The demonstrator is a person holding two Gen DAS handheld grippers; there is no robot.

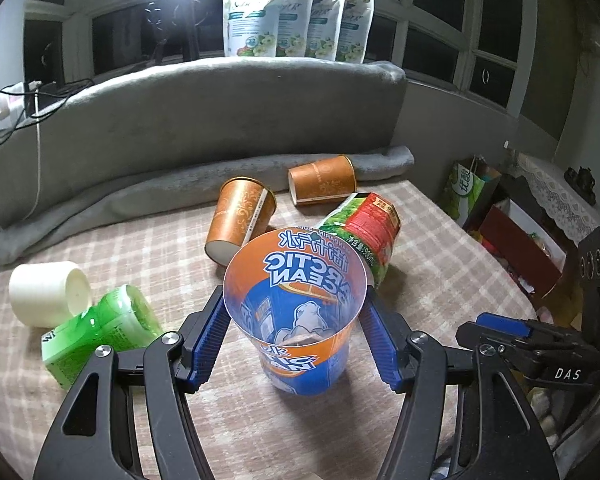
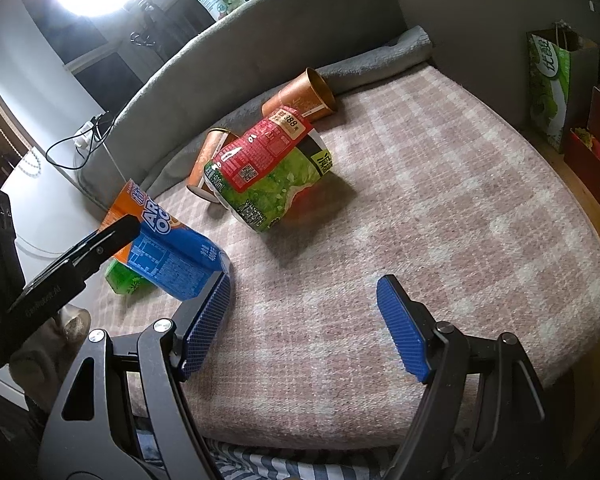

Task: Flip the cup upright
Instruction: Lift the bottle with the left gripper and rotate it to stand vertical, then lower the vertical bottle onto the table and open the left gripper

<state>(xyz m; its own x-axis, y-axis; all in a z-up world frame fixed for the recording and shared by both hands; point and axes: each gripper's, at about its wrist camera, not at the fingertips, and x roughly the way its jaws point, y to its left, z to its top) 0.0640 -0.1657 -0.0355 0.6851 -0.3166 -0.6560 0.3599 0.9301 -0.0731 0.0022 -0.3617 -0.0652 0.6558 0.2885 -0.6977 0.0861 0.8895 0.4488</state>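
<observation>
An orange-and-blue Arctic Ocean cup [image 1: 300,312] stands mouth up on the checked blanket [image 1: 440,248], between the blue pads of my left gripper [image 1: 294,312], which is shut on its sides. The same cup [image 2: 168,252] shows at the left of the right wrist view, tilted, with the left gripper's finger [image 2: 100,244] across it. My right gripper [image 2: 304,304] is open and empty over the blanket [image 2: 460,200], right of the cup.
Several cups lie on their sides: a green-and-red one [image 1: 364,228] [image 2: 272,172], two orange paper ones [image 1: 240,220] [image 1: 324,180], a white one [image 1: 48,296] and a green one [image 1: 96,332]. A grey padded backrest [image 1: 220,112] bounds the far side. Bags [image 2: 548,88] stand past the right edge.
</observation>
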